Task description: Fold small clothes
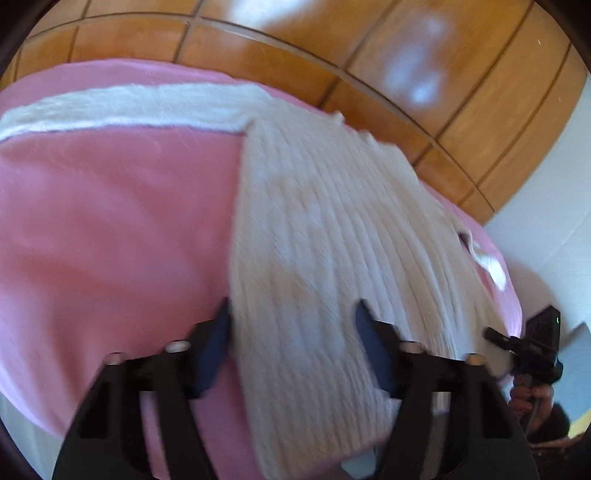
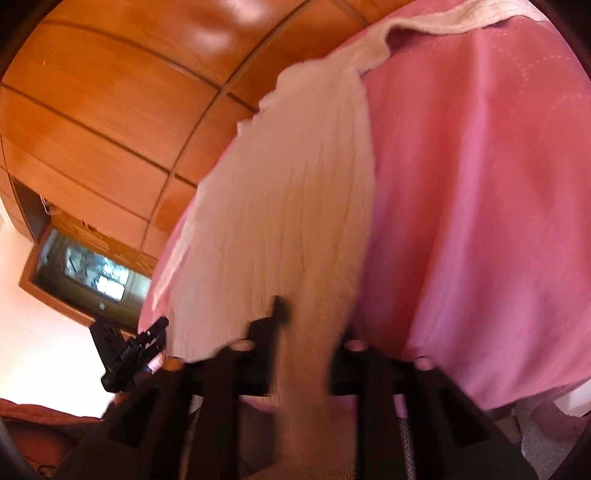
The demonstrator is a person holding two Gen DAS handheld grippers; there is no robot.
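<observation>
A: Cream ribbed knit garment (image 1: 332, 236) lies spread on the pink bedsheet (image 1: 110, 221), one long sleeve (image 1: 129, 107) stretched out flat along the far edge. Agree?

B: Yes. Right wrist view shows the same garment (image 2: 288, 192) on the pink sheet (image 2: 480, 221), the sleeve (image 2: 443, 18) running off toward the top. Wooden panelled wardrobe (image 1: 332, 48) behind.

A: Left gripper (image 1: 291, 314), black with blue pads (image 1: 214, 354): jaws spread wide, the near hem of the garment lying between them. Pads not pressed on the cloth, so released.

B: Right gripper (image 2: 310, 325): a strip of the cream fabric runs down between its fingers toward the camera. Blurry though. Looks pinched on the hem, fabric lifted off the sheet there.

A: Each view catches the other gripper at its edge, low right (image 1: 524, 350) from the left, low left (image 2: 129, 350) from the right.

B: Both are at the garment's near edge, well apart.
</observation>
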